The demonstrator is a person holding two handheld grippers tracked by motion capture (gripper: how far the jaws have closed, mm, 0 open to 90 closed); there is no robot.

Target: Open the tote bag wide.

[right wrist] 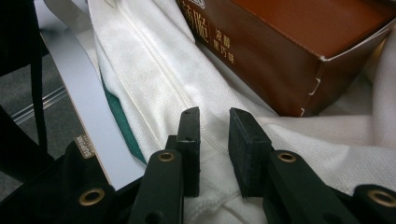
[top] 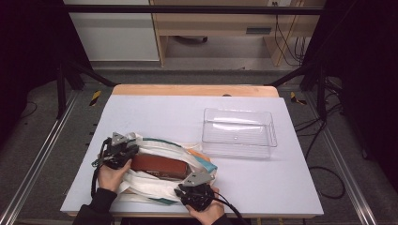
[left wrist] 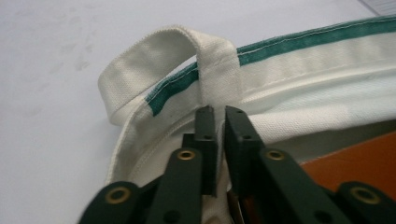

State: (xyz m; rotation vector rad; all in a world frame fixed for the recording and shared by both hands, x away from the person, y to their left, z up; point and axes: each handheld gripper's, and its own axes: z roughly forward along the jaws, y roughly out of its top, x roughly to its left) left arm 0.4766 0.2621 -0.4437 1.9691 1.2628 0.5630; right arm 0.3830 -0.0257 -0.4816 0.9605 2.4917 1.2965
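one white cloth bag [top: 155, 187], one brown box [top: 158, 167], one clear plastic tray [top: 239, 139], two grippers

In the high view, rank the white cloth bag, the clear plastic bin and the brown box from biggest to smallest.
1. white cloth bag, spread widest across the table.
2. clear plastic bin, somewhat smaller in outline, though it sits farther from the camera, so the gap is unsure.
3. brown box, clearly smallest, lying inside the bag.

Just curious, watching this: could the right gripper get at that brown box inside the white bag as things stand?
Probably yes. The brown box lies exposed in the bag's open mouth, just beyond the right gripper. But its jaws straddle a fold of bag cloth, which it must let go first.
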